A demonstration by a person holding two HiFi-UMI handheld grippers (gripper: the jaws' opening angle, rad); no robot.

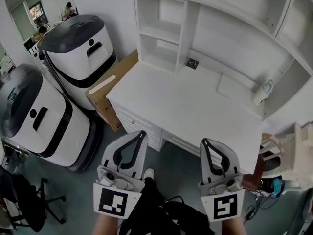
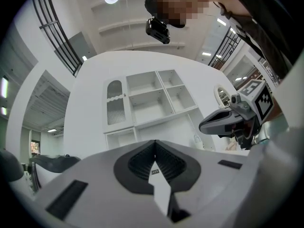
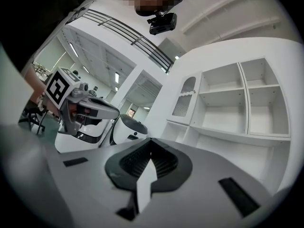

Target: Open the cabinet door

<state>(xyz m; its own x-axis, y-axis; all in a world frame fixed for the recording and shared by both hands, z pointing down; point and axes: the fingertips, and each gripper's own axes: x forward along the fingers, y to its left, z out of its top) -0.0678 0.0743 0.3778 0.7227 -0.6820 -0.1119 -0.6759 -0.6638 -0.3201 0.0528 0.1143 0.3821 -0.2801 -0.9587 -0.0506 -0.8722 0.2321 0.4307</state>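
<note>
While the cabinet door [image 2: 115, 109] sits shut above the white desk [image 1: 195, 111], the left gripper [image 1: 142, 132] and right gripper [image 1: 204, 141] hover short of it.
Left jaws are pressed together on nothing, right jaws likewise; the arched, slatted door is upper left in the shelf unit [image 1: 161, 33], well apart from both.

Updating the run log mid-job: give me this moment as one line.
stage: before contact | left gripper: shut, empty | right gripper: shut, empty | cabinet door: closed, untouched | desk: ahead of both grippers
</note>
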